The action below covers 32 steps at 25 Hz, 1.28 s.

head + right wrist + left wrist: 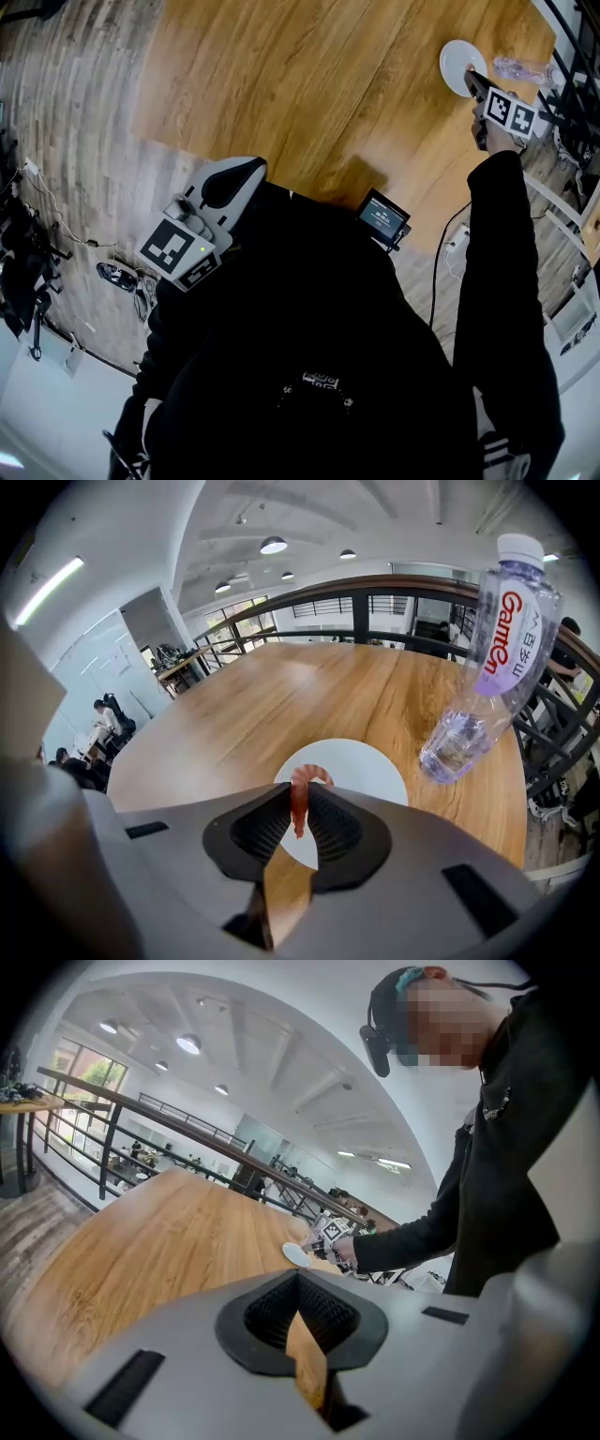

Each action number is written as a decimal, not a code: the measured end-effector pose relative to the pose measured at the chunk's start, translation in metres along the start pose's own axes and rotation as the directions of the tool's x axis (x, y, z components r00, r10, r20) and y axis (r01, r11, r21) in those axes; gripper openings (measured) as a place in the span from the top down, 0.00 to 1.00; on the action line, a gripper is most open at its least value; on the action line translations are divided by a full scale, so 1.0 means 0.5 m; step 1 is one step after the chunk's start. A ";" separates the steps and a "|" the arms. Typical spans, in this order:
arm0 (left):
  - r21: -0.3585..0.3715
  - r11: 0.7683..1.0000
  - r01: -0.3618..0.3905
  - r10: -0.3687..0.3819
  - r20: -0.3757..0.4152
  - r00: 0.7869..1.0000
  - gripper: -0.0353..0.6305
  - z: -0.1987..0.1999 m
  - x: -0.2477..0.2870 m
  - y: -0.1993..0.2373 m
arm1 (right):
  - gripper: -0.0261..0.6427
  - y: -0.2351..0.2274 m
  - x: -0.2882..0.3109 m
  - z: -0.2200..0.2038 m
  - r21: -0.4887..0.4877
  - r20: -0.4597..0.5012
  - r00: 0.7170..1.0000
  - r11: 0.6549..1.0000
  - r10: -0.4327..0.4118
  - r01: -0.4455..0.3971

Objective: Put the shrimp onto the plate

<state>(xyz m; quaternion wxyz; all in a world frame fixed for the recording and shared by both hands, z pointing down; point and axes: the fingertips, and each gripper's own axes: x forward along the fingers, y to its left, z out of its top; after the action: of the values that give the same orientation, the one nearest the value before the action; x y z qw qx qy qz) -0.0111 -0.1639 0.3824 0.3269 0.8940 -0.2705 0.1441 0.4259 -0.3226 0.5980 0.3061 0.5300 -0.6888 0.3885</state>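
While the wooden counter carries a clear water bottle and a white plate just beside it, the left hand-held gripper hangs near the person's dark jacket, jaws pressed together on nothing. At the plate's near edge, the right hand-held gripper clenches a pink shrimp, upright between its pads.

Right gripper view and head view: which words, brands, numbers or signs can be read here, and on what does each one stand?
"Ganten": red letters running down the label of the water bottle, right gripper view.
White characters beside that word, on the same label: too small to read with certainty.
Small lit screen, head view: it shows some text, but too small to read.
No other readable text.
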 end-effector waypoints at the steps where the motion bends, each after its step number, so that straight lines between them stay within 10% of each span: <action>1: 0.002 1.000 -0.008 0.008 -0.001 1.000 0.94 -0.003 -0.004 0.002 | 0.86 -0.003 0.007 -0.005 0.005 -0.010 1.000 1.000 -0.007 0.007; 32: -0.030 0.999 -0.027 0.027 0.012 1.000 0.94 -0.023 -0.019 0.008 | 0.77 -0.019 0.089 -0.058 -0.023 -0.149 0.985 0.996 -0.092 0.090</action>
<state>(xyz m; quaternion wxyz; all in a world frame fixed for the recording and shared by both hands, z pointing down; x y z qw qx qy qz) -0.0223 -0.1553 0.3888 0.3366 0.8862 -0.2867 0.1388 0.4244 -0.3209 0.6519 0.3787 0.5277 -0.6419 0.4075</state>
